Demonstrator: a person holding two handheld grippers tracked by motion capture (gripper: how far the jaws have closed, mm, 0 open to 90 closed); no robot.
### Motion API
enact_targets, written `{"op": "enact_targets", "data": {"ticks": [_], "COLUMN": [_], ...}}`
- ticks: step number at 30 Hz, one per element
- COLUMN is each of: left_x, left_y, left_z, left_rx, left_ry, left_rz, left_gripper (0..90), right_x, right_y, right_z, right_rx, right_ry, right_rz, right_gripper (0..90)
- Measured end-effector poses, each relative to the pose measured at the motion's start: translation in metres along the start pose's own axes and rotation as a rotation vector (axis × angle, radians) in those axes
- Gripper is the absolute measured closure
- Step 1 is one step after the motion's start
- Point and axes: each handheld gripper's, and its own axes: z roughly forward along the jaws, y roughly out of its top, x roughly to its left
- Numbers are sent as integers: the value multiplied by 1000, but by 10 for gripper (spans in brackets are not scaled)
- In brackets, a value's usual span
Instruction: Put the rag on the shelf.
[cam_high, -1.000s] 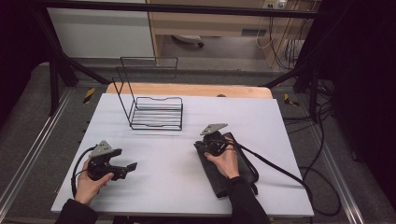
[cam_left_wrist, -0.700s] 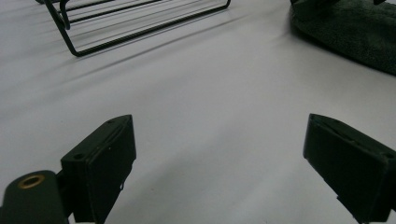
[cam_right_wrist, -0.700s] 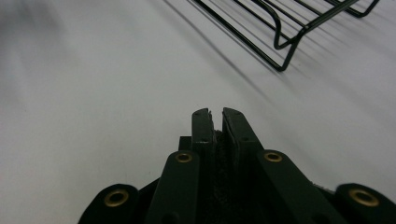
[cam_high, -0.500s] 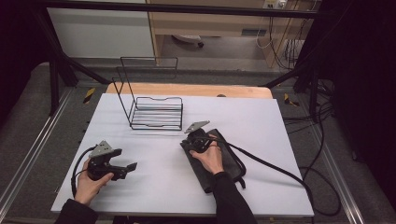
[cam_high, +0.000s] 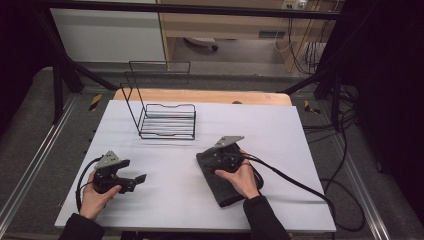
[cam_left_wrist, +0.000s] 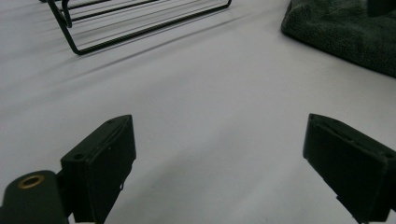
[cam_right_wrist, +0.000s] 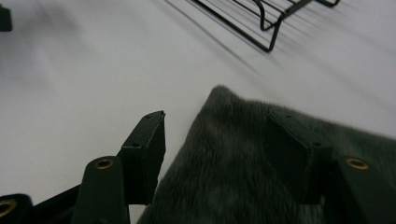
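On the white table (cam_high: 300, 150), in the high view, a dark folded towel (cam_high: 227, 192) lies right of centre, with the right gripper (cam_high: 218, 154) over its far corner and the left gripper (cam_high: 139, 178) resting well apart; a wire rack (cam_high: 167, 120) stands beyond. In the left gripper view, the jaws stand wide apart over bare table. In the right gripper view, the jaws are spread, one beside the towel's edge, one over the pile. The towel looks soft, light and floppy; its corner seems the best hold.
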Motion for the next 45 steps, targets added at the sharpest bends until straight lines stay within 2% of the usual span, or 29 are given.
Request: {"op": "enact_targets", "data": {"ticks": [2, 3, 6, 7, 8, 10, 12, 17, 23, 24, 28, 29, 32, 38, 39, 42, 45], "left_x": [0, -1, -1, -1, -1, -2, -2, -3, -3, -4, -5, -5, -4, -3, -3, -4, -3], "left_y": [0, 0, 0, 0, 0, 0, 0, 0, 0, 0, 1, 1, 1, 1, 1, 1, 1], "left_z": [0, 0, 0, 1, 1, 1, 1, 2, 2, 2, 2, 2, 2, 3, 3, 2, 2], "left_rx": [1, 1, 3, 4, 4, 4, 4, 5, 5, 6, 9, 9, 9, 9, 10, 7, 7], "left_ry": [-1, -2, -3, -3, -4, -4, -5, -6, -8, -9, -8, -8, -9, -8, -7, -7, -6], "left_rz": [0, -1, 1, 1, 2, 0, -1, 0, 0, 1, 7, 7, 6, 1, 2, -1, -1], "left_gripper": [94, 94, 94, 94, 94, 95, 95, 96, 96, 97, 97, 97, 97, 98, 99, 98, 99], "right_x": [3, 3, 12, 17, 17, 25, 30, 36, 39, 40, 42, 43, 41, 39, 40, 46, 53], "right_y": [-14, -14, -29, -37, -37, -51, -56, -64, -68, -69, -68, -67, -65, -61, -58, -50, -42], "right_z": [-17, -17, -30, -33, -33, -34, -33, -28, -25, -25, -24, -24, -25, -27, -26, -23, -16], "right_rx": [-6, -6, 9, 24, 24, 53, 72, 83, 78, 78, 91, 97, 94, 56, 41, 24, -5], "right_ry": [20, 20, 48, 60, 60, 97, 100, 59, 15, -6, -30, -43, -36, -5, 12, 29, 47], "right_rz": [22, 22, 19, 11, 11, 22, 10, -35, -84, -104, -138, -136, -108, -78, -66, -55, -21], "right_gripper": [457, 457, 520, 565, 565, 595, 590, 561, 616, 671, 735, 794, 834, 846, 847, 847, 846]}}
